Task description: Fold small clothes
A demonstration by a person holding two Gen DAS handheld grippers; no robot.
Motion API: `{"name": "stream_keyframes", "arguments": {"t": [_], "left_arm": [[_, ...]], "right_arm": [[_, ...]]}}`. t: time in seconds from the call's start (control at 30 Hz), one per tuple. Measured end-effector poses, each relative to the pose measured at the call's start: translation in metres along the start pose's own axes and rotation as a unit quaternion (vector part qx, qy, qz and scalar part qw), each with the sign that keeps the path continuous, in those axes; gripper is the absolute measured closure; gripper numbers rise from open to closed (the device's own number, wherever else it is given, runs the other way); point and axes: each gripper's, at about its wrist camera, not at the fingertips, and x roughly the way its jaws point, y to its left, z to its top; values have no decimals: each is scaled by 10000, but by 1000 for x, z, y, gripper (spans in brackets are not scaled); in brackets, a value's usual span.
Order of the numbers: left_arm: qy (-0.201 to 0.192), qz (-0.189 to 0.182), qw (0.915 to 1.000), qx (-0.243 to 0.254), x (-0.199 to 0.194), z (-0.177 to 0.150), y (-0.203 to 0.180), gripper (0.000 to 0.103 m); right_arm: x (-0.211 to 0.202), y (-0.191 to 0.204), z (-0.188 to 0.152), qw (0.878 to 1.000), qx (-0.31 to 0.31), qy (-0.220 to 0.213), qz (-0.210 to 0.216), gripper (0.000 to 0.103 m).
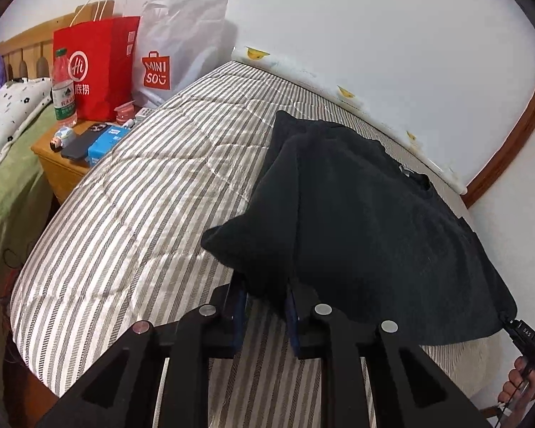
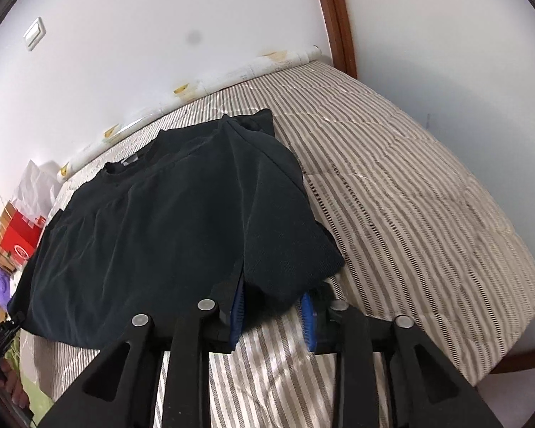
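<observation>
Shirt: a black shirt [image 1: 367, 228] is laid on the striped quilt [image 1: 132, 214], with its collar toward the wall and both side edges turned in over the body.
Left fold: the flap on the left side is seen lifted off the quilt, its lower corner hanging between the blue pads of the left gripper [image 1: 265, 317].
Left gripper: the jaws are nearly pressed together on that corner of the shirt, with cloth pinched between the pads.
Right fold: the flap on the right side is draped over the body of the shirt [image 2: 153, 235], and its lower edge drops into the right gripper [image 2: 274, 315].
Right gripper: the jaws are set a little apart with cloth between the pads; whether the pads press on the cloth cannot be told.
Person: fingers of a hand [image 1: 519, 383] are seen at the lower right edge of the left view, on the handle of the other gripper.
Quilt: the bed is covered by it up to the white wall [image 1: 374, 35].
Bedside table: a wooden table [image 1: 53, 164] is stood beside the bed, and a red paper bag [image 1: 96, 67], a white shopping bag [image 1: 174, 46], a water bottle [image 1: 63, 89] and a phone [image 1: 85, 139] are kept on it.
</observation>
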Motion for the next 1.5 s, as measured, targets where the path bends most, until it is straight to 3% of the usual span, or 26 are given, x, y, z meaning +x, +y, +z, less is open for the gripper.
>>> {"name": "stream_keyframes", "arguments": {"t": [0.17, 0.33, 0.5, 0.6, 0.7, 0.83, 0.97, 1.1, 1.5], "left_arm": [[111, -40, 9999, 31, -4, -10, 8, 79], [174, -337, 9992, -109, -5, -24, 15, 75], [248, -735, 9960, -443, 3, -34, 23, 75], [354, -1083, 9909, -714, 12, -36, 26, 75], [356, -1208, 9881, -880, 15, -35, 28, 75], [332, -1513, 9821, -1072, 19, -31, 31, 57], [233, -1418, 9843, -1025, 23, -23, 28, 51], [145, -1449, 9824, -1174, 31, -14, 33, 48], [-79, -1005, 9911, -874, 40, 0, 20, 50]], "right_arm": [[-25, 0, -4, 9993, -147, -222, -275, 71], [-47, 6, -3, 9948, -173, -717, -702, 69], [-36, 51, 0, 9944, -644, -716, -446, 63], [-11, 96, -7, 9920, -1142, -522, -150, 60], [14, 133, -15, 9889, -1449, -285, 153, 60], [43, 170, -23, 9858, -1622, -52, 441, 60], [70, 189, -27, 9841, -1714, 141, 455, 60], [87, 204, -26, 9809, -1930, 149, 193, 60], [130, 231, 14, 9785, -2035, 274, -181, 57]]}}
